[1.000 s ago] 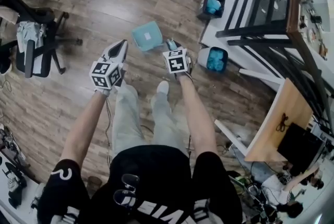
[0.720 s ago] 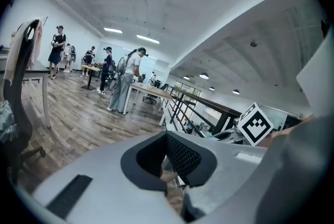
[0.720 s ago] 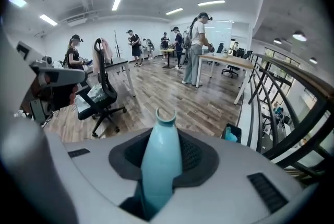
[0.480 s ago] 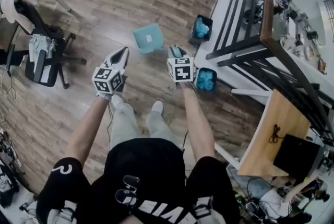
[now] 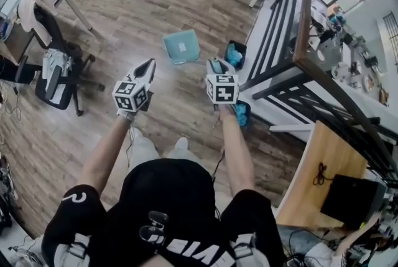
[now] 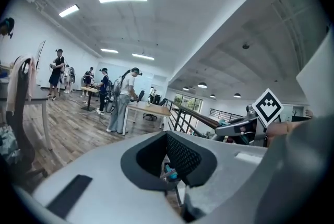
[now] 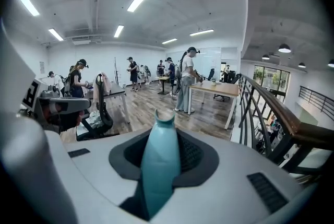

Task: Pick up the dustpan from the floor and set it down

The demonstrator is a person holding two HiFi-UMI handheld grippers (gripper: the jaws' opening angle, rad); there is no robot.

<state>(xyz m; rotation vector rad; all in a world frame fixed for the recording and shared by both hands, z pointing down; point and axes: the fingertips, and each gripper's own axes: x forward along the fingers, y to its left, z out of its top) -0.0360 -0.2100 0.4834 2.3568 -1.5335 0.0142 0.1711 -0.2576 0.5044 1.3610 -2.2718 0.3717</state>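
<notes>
**Right gripper** (image 5: pixel 216 68): the jaws are clamped on a teal tapered piece, judged to be the dustpan handle (image 7: pixel 160 163). It fills the padded recess and runs along the jaws' own line. Its notched tip points away from the person, toward the top of the head view. The wider end passes down under the gripper, and no view shows a pan there.

**Left gripper** (image 5: pixel 147 68): the jaws stand part-way apart with nothing between them. It sits at centre-left of the frame, beside the right one and well apart from the handle. Only the right hand carries the load.

**Governing relation:** the wooden floor (image 5: pixel 155 10) lies below and ahead of both hands, and the load is judged to be clear of it. Setting down would call for a descent along the handle's forward-pointing axis, on bare boards.

**Farther out:**
- A teal square tray (image 5: pixel 181 46) with a pale label lies at upper centre, apart from both grippers. Whether it belongs to the dustpan cannot be told.
- One dark bin (image 5: pixel 234 54) with blue contents stands right of the tray.
- A second bin (image 5: pixel 242 111) shows beside the right forearm.
- A black railing (image 5: pixel 292 29) closes off the right side.
</notes>
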